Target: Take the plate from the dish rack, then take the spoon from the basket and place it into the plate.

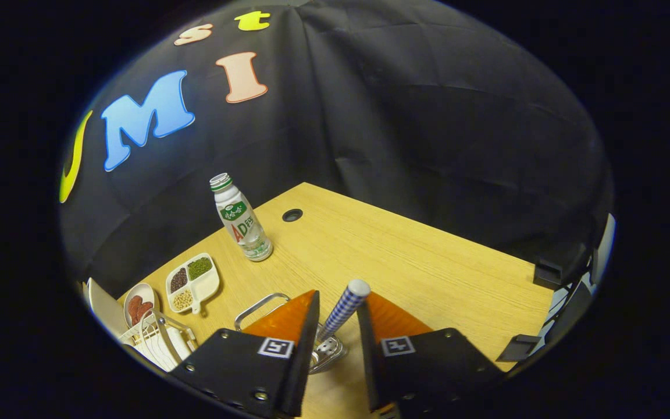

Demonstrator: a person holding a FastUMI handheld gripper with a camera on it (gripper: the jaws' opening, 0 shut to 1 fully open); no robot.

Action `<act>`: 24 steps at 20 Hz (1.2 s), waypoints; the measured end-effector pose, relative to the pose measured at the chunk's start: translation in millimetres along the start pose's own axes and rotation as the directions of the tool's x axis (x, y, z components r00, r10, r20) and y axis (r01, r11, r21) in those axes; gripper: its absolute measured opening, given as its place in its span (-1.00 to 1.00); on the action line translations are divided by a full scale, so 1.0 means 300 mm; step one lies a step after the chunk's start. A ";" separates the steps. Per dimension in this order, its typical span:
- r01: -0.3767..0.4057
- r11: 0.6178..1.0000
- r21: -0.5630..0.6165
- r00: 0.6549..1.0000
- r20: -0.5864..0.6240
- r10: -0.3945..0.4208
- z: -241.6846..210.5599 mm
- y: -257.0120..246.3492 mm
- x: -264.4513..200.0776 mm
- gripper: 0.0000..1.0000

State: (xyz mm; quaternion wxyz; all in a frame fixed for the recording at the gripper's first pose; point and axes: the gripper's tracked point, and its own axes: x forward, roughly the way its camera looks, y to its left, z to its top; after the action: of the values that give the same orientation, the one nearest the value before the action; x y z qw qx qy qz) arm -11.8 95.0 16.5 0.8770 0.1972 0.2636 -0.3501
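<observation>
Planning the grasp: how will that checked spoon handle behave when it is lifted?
The spoon looks stiff: its handle stands straight between the hand-held gripper fingers. Its rounded handle may twist or slip. It leans in the wire basket, so it may snag there.

A wooden table carried everything. Near its far corner stood a white plastic bottle with a green-and-white label and a green-ringed neck, upright and leaning only by the lens. Just beside it, toward the corner, a round cable hole pierced the tabletop. Along the left edge lay a white sectioned dish holding dark, green and pale beans, and past it a small oval dish of reddish-brown pieces.
</observation>
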 end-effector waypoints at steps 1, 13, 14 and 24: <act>-0.021 1.000 0.005 1.000 0.002 0.021 -0.003 0.008 -0.002 -0.27; -0.128 0.987 -0.096 0.984 0.115 0.139 0.132 0.179 -0.104 -0.94; -0.129 0.985 -0.115 0.979 0.142 0.145 0.159 0.187 -0.139 -0.94; -0.167 0.927 -0.337 0.931 0.257 0.261 0.193 0.346 -0.536 -0.94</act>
State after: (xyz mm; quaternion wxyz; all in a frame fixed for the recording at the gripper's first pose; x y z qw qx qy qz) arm -17.5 216.5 175.0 0.9596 0.0303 0.1571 -0.2313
